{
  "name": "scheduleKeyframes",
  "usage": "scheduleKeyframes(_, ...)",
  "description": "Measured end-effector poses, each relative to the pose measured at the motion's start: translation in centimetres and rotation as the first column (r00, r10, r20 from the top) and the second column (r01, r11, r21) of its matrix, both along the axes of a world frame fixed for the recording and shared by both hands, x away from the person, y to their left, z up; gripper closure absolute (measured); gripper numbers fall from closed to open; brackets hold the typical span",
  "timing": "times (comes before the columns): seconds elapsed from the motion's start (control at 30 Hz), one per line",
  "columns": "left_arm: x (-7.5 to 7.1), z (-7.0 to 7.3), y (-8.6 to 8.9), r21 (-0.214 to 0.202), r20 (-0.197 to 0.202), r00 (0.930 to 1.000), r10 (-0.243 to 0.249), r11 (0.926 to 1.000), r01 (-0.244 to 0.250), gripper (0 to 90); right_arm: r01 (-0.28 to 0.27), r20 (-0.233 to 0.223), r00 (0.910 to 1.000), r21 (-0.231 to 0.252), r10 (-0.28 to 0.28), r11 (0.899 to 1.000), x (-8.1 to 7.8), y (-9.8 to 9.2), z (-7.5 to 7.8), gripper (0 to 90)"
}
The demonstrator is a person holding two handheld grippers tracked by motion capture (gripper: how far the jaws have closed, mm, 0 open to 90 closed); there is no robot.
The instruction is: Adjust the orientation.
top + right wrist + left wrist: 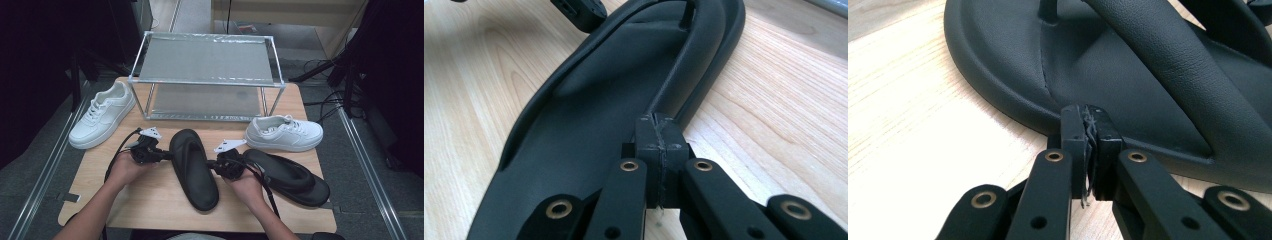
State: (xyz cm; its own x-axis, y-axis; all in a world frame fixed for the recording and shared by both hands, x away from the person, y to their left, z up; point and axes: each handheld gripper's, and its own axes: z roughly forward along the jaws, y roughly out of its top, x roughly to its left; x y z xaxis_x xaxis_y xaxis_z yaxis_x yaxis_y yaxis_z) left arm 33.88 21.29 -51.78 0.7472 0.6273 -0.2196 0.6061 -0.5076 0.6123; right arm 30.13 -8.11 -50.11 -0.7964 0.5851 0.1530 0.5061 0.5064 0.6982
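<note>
A black flip-flop lies flat on the pale wood-grain table, its long oval sole running from about eleven o'clock to five o'clock near the middle of the tabletop. The footbed is smooth and matte with a raised rounded rim, and the broad strap has a fine leathery grain.

The left gripper sits at the sandal's nine o'clock side, jaws pressed together with nothing between them, the tips right at the sole's rim. The right gripper comes in from the three o'clock side, its jaws likewise closed on nothing, the tips just over the rim where the strap meets the sole.

A second black flip-flop lies at three o'clock of the first, just beyond the right hand. One white lace-up sneaker rests at the table's ten o'clock corner, another white sneaker at two o'clock. At twelve o'clock stands a two-tier rack of shiny metal tubes with grey sheet shelves.
</note>
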Motion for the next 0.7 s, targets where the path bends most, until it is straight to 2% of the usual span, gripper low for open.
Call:
scheduleKeyframes(0.4, 1.2, 0.0, 0.8, -0.003, -0.003, 0.9992, 0.039, 0.9992, -0.039, 86.6, -0.022, 0.012, 0.9997, -0.013, 0.022, 1.0, 0.2, 1.2, 0.0, 90.0)
scheduleKeyframes(0.53, 1.4, -0.1, 1.2, -0.02, -0.015, 0.9987, 0.049, 0.9986, -0.049, 86.6, -0.024, 0.002, 0.9997, 0.01, 0.024, 1.0, 0.2, 1.5, -0.1, 90.0)
scheduleKeyframes(0.7, 1.6, 0.0, 1.4, -0.012, -0.009, 0.9979, 0.065, 0.9978, -0.065, 86.7, -0.031, 0.008, 0.9995, 0.018, 0.031, 0.999, 0.0, 2.1, -0.2, 90.0)
